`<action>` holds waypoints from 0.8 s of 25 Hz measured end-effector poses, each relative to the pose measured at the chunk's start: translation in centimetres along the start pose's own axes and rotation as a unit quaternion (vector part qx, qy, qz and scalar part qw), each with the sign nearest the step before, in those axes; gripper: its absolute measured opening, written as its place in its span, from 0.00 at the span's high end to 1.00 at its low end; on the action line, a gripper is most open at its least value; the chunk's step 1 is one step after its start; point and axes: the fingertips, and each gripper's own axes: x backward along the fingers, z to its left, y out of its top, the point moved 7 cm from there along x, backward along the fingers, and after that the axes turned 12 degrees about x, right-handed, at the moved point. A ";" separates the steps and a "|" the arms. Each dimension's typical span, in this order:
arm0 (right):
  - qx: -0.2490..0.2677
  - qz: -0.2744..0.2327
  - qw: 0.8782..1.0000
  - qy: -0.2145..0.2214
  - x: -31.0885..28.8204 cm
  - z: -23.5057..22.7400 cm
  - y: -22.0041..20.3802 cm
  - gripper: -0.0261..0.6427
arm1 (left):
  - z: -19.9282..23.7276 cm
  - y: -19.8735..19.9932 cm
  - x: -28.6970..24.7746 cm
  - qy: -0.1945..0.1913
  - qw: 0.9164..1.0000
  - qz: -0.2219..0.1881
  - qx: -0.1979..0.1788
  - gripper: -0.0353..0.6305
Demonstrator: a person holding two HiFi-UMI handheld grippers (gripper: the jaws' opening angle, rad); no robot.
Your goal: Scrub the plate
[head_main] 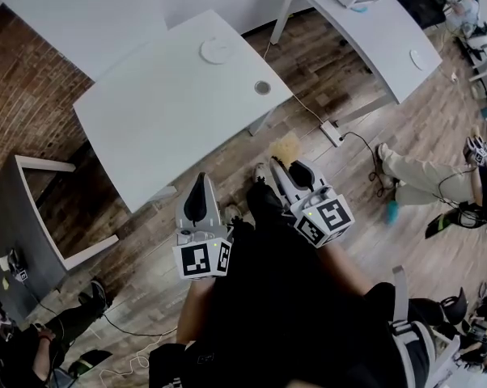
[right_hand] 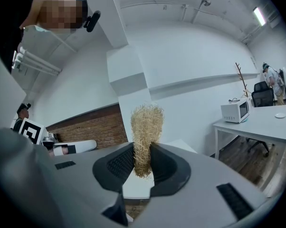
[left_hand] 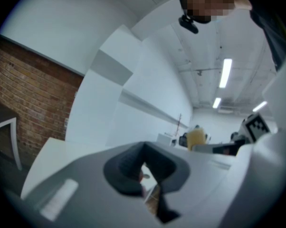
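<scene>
The approach is judged in hand: a scrubber (right_hand: 146, 132) is pinched by the right hand-held gripper (right_hand: 142, 163), and the left hand-held gripper (left_hand: 145, 175) is pressed together, empty. The plate (head_main: 216, 50) at twelve o'clock must be reached next.

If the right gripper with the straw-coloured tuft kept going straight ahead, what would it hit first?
Probably the white table, whose near corner lies ahead of the right gripper, jaws shut on the straw-coloured fibrous scrubber. Its view shows tabletop low between the jaws, so it might pass above; depth is unclear.
</scene>
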 end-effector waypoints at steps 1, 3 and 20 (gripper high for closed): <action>0.000 0.000 1.000 0.001 -0.3 -0.3 0.0 0.85 | 0.0 0.1 -0.4 0.001 1.000 0.000 0.000 0.95; -0.001 -0.002 1.000 0.001 -1.0 -0.9 0.2 0.85 | 0.0 0.2 -1.3 0.000 1.000 -0.001 -0.001 0.95; -0.004 0.005 1.000 0.019 -7.5 -8.9 0.9 0.85 | -0.8 0.2 -12.4 0.001 1.000 0.014 -0.001 0.95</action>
